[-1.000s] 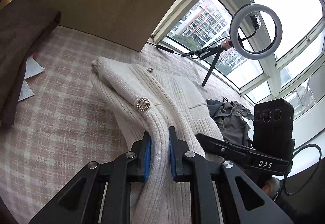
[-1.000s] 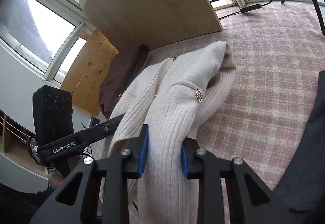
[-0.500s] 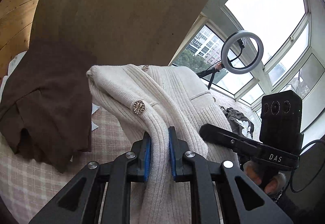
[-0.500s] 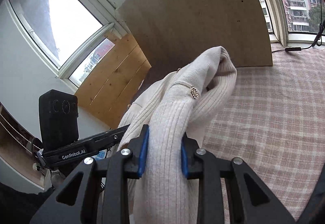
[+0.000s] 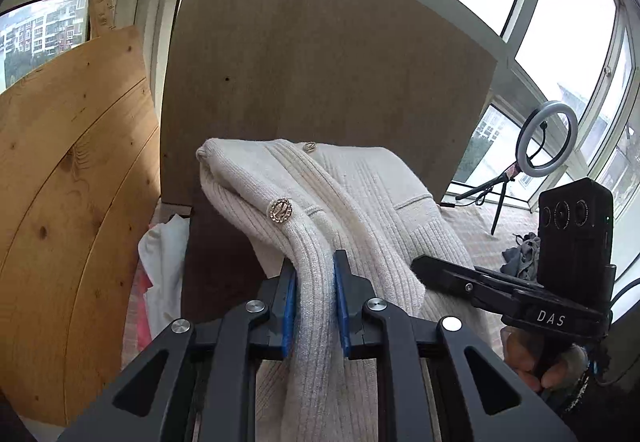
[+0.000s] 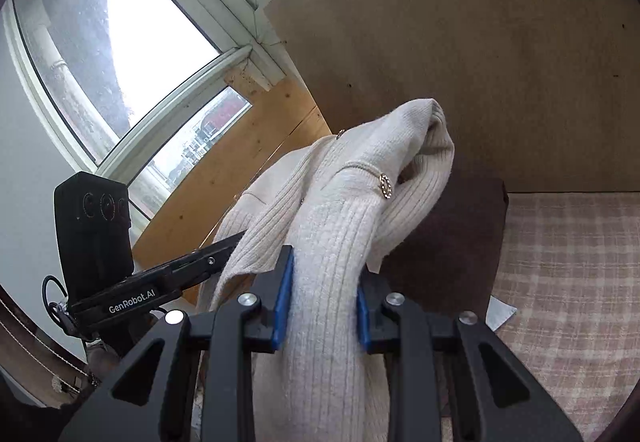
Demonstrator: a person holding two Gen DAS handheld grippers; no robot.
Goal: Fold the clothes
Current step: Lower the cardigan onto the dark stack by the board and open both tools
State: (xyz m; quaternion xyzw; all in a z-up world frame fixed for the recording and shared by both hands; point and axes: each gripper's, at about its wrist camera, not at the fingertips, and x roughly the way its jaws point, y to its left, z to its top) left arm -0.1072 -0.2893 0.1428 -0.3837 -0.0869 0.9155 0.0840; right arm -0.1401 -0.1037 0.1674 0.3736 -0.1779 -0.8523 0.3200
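The left hand-held gripper (image 5: pixel 315 298) pinches a ribbed fold of the cream cardigan (image 5: pixel 332 197); the right hand-held gripper (image 6: pixel 320 298) pinches another fold. The cardigan hangs raised between them. Beyond, at 12 o'clock, stands a brown board (image 5: pixel 320 81).
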